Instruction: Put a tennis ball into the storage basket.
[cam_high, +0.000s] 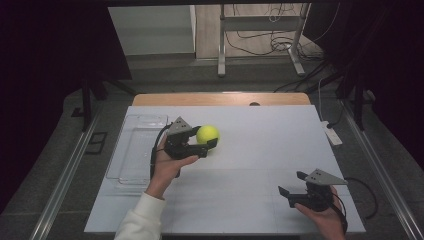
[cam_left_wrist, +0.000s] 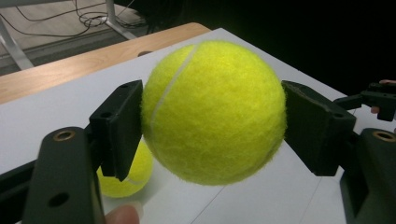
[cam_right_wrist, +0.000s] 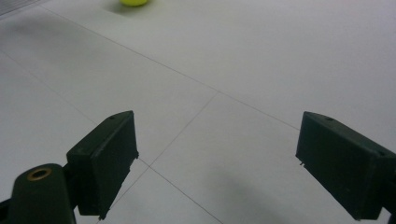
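Note:
A yellow tennis ball (cam_high: 208, 133) is clamped between the black pads of my left gripper (cam_high: 205, 136), left of the table's middle. In the left gripper view the ball (cam_left_wrist: 215, 93) hangs above the white table, and both pads of that gripper (cam_left_wrist: 215, 123) press on its sides. A second yellow ball (cam_left_wrist: 127, 176) lies on the table below it, half hidden behind the left jaw. My right gripper (cam_high: 292, 183) rests near the front right corner with its jaws apart. In its own view this gripper (cam_right_wrist: 215, 158) has nothing between the pads, and a yellow ball (cam_right_wrist: 133, 1) shows at the top edge.
A clear plastic tray (cam_high: 131, 155) sits along the left side of the white table top (cam_high: 260, 150). A wooden strip (cam_high: 220, 98) runs along the far edge. The other gripper (cam_left_wrist: 380, 99) appears far off in the left gripper view.

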